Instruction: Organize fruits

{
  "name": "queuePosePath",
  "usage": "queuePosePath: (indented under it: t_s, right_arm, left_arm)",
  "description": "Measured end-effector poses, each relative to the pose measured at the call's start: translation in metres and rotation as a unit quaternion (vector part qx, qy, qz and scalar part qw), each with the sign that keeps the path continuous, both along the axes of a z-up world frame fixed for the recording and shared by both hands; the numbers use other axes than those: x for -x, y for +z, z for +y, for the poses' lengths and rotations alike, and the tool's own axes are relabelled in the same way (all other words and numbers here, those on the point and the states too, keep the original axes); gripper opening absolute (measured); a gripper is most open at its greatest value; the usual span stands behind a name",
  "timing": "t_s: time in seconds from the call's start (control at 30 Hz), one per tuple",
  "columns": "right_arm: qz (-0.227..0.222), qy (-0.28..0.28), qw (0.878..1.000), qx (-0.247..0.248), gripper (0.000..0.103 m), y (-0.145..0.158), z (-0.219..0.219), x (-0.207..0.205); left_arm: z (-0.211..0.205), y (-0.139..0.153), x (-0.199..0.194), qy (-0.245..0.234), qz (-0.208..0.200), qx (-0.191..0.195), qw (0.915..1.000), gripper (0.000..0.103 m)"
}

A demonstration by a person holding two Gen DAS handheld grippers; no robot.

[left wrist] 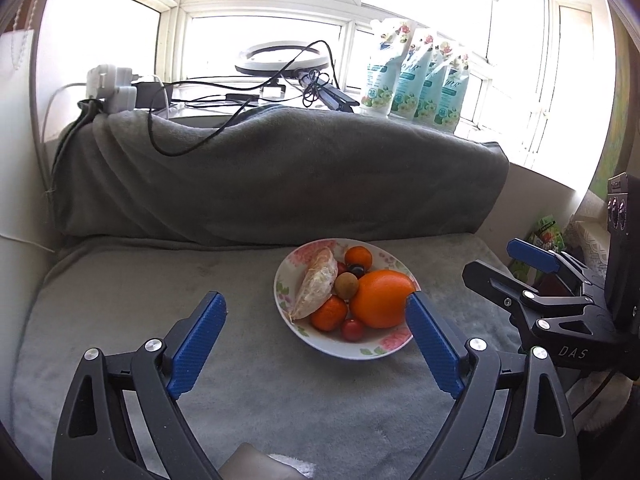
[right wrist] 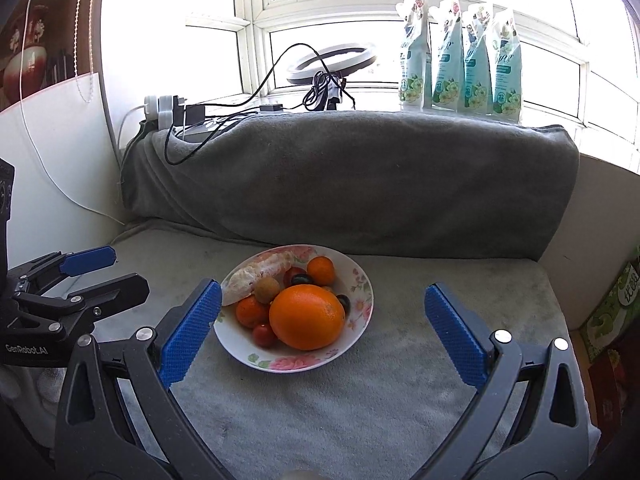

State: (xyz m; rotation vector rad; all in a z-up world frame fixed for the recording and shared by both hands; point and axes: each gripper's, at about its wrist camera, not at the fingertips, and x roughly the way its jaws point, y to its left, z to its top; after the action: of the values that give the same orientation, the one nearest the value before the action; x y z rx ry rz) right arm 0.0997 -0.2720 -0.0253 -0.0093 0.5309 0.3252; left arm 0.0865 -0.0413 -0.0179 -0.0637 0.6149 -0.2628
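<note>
A white floral bowl (left wrist: 384, 350) (right wrist: 362, 280) sits on the grey blanket-covered surface. It holds a large orange (left wrist: 380, 300) (right wrist: 307, 316), two small tangerines (left wrist: 329, 313) (left wrist: 359, 257), a peeled pomelo segment (left wrist: 316, 282) (right wrist: 256, 274), a brown longan (left wrist: 346, 285), cherry tomatoes (left wrist: 353, 330) and dark grapes. My left gripper (left wrist: 316, 308) is open and empty, just before the bowl, its right finger next to the large orange. My right gripper (right wrist: 323, 300) is open and empty, straddling the bowl's near side.
A grey blanket-draped bolster (left wrist: 280, 172) (right wrist: 352, 180) runs behind the bowl. On the sill behind are chargers and cables (left wrist: 120, 92), a ring light (right wrist: 332, 60) and several teal refill pouches (left wrist: 416, 76) (right wrist: 460, 60). A green carton (right wrist: 612, 312) stands at the right.
</note>
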Motion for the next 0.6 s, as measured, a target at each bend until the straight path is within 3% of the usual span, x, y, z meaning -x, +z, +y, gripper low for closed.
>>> queuePosePath:
  t_s: [0.6]
  right_arm:
    - [0.005, -0.005, 1.0, 0.006, 0.103, -0.0045, 0.0005, 0.0018]
  left_arm:
    - [0.0016, 0.0009, 0.0022, 0.001, 0.0, -0.006, 1.0, 0.091]
